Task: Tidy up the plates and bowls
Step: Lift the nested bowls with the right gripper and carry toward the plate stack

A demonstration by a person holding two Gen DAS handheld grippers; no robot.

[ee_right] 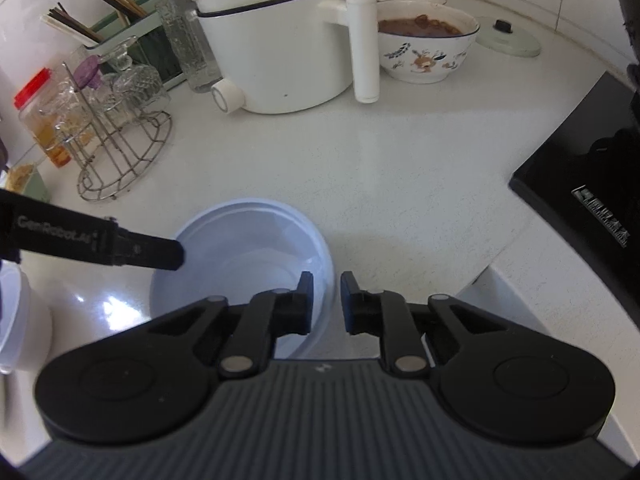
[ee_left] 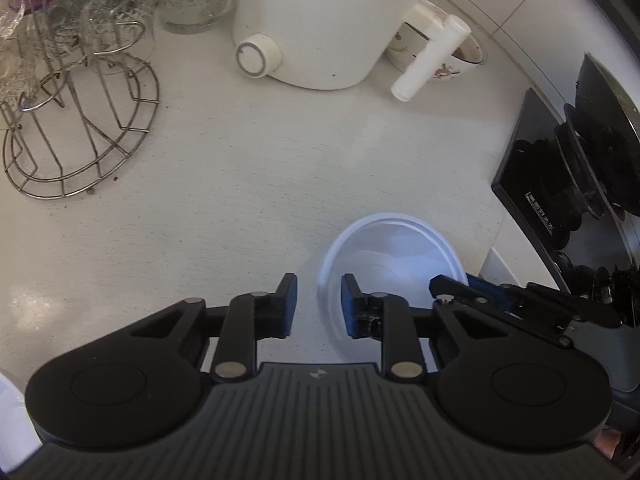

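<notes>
A white plastic bowl [ee_left: 392,256] stands on the pale countertop [ee_left: 240,200]. In the left wrist view my left gripper [ee_left: 319,285] straddles the bowl's left rim, one finger outside and one inside, shut on it. My right gripper [ee_left: 460,286] reaches in from the right onto the opposite rim. In the right wrist view the same bowl [ee_right: 248,248] sits low and left of centre. My right gripper [ee_right: 327,280] is shut on its right rim. The black tip of my left gripper [ee_right: 176,254] rests on the bowl's left rim.
Behind the bowl stand a white electric pot [ee_right: 280,40] with a handle, a patterned bowl of brown food [ee_right: 428,44] and a pale lid [ee_right: 508,36]. A wire rack with glasses [ee_right: 120,140] and a red-capped jar [ee_right: 40,120] are left. A black cooktop [ee_right: 592,208] lies right.
</notes>
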